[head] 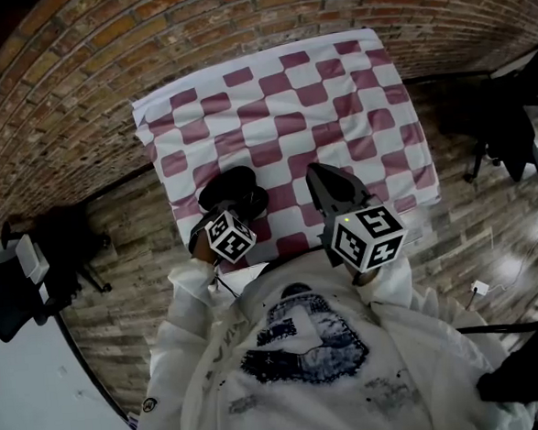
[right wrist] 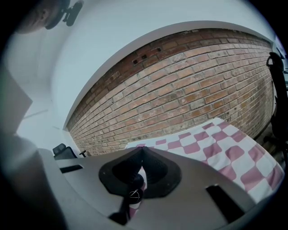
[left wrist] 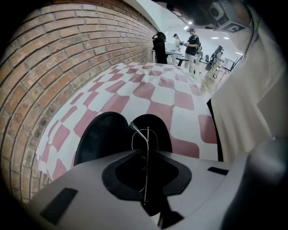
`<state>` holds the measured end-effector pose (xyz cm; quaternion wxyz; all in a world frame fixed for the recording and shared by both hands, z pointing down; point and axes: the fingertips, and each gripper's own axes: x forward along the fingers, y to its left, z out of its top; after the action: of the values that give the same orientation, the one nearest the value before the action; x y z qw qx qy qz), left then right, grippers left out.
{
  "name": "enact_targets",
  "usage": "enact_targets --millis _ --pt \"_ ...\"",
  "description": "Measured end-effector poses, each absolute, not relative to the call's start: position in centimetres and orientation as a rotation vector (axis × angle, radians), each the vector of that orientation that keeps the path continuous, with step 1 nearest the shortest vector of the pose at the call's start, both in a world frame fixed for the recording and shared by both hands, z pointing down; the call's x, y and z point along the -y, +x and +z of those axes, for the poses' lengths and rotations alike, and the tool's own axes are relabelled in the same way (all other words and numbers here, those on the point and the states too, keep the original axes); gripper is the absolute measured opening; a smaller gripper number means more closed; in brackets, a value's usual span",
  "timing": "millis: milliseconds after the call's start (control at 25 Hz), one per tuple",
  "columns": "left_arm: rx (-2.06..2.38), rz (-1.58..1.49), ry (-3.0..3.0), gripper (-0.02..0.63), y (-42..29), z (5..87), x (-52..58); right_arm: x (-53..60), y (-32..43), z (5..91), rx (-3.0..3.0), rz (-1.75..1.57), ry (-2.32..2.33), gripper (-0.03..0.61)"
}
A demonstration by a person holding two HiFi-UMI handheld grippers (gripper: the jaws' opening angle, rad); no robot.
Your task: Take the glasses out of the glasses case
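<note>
An open black glasses case [head: 233,192] lies on the checked tablecloth [head: 334,95] near the front left edge; both of its halves [left wrist: 108,134] face up. My left gripper [head: 239,210] points steeply down over the case. In the left gripper view its jaws [left wrist: 146,152] are closed on the thin wire-framed glasses [left wrist: 146,137], which stand edge-on just above the case's right half. To the right, my right gripper [head: 318,174] hovers over the cloth. Its jaws [right wrist: 140,149] are shut with nothing between them.
A brick wall [head: 147,43] runs behind and left of the table. Dark office chairs [head: 60,242] stand on the wooden floor on both sides. People [left wrist: 192,42] stand at desks far behind the table. My white sleeve [left wrist: 243,108] fills the right of the left gripper view.
</note>
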<state>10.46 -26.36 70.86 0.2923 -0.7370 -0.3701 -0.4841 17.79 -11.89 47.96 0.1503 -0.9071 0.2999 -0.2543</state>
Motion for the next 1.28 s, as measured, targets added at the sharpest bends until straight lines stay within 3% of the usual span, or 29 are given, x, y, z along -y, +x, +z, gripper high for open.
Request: enact_targets --millis 1280 --pt "0.648 -1.227 -2.183 0.034 11.3 64.4 27.6 9.9 17.4 46.4 -1.087 -0.733 -2.556 0.014"
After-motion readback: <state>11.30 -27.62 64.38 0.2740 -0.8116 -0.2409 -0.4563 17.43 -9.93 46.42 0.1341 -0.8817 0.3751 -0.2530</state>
